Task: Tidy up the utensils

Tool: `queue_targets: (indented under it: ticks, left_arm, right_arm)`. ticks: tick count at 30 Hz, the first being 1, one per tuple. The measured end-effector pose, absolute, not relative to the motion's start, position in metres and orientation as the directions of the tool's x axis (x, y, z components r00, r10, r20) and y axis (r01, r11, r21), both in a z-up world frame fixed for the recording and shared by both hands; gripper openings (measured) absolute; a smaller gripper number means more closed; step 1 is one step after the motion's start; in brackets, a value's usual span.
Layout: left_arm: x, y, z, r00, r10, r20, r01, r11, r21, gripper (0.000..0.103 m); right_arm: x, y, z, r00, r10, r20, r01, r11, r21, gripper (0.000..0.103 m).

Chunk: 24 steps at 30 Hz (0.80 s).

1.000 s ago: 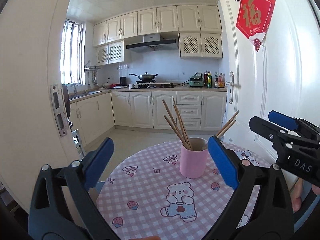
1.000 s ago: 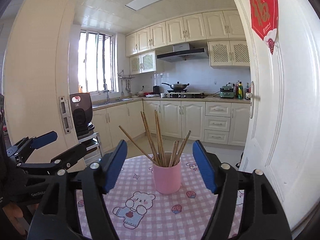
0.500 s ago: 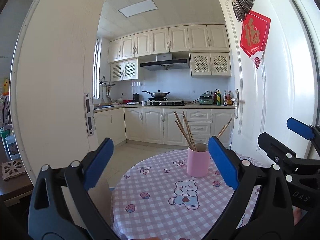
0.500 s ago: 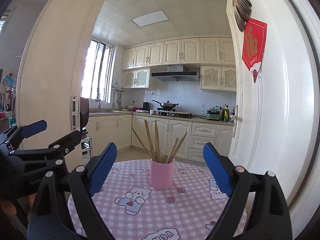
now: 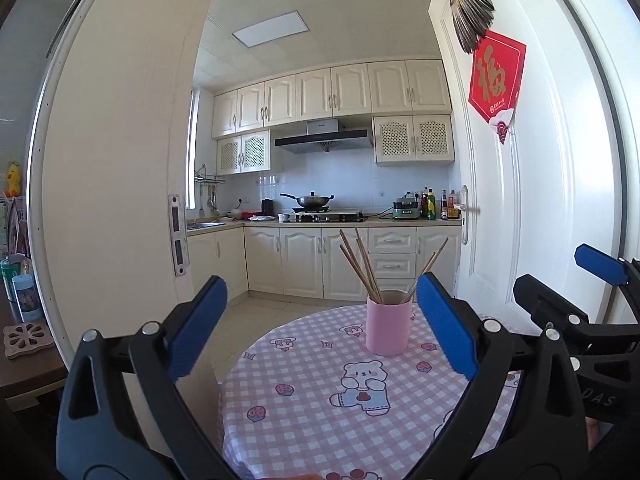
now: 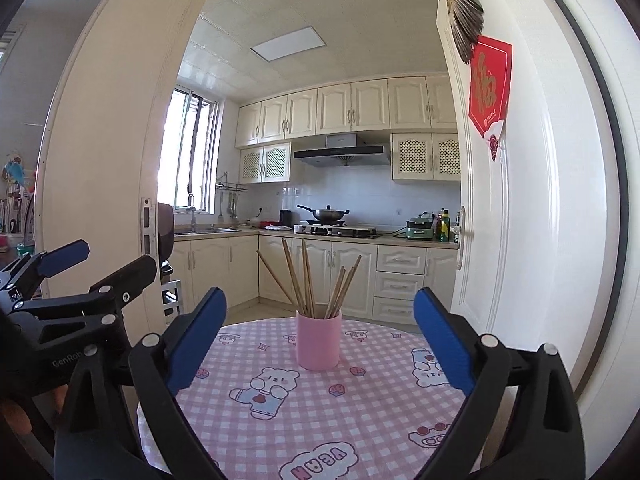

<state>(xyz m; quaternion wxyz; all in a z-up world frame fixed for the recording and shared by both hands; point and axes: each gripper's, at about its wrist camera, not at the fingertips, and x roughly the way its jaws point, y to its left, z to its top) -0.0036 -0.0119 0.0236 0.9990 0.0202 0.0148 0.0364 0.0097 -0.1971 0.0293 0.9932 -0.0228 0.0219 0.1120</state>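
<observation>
Black clamp frames, blue-padded fingers

Round tabletop, covered edge to edge by a pink-and-white checked cloth printed with cartoon bears, cupcakes and small stars. The cloth hangs over the rim on the near left side.

One thing stands directly on it: a plain pink cylindrical cup, upright, toward the far side of the tabletop, just beyond a printed bear. In the right wrist view the pink cup sits near the middle of the far half. It holds a loose bundle of brown wooden chopsticks, leaning and splayed outward above the rim.
</observation>
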Motion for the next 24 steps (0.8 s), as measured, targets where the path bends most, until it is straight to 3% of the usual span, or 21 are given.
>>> queue_targets:
  ticks: [24]
  left_arm:
    - [-0.0062,-0.0097,0.0185,0.998,0.06,-0.029,-0.06,0.998,0.025,0.094]
  right_arm:
    - [0.0024,-0.1941,0.0239,0.976,0.21,-0.059,-0.213,0.976,-0.051,0.094]
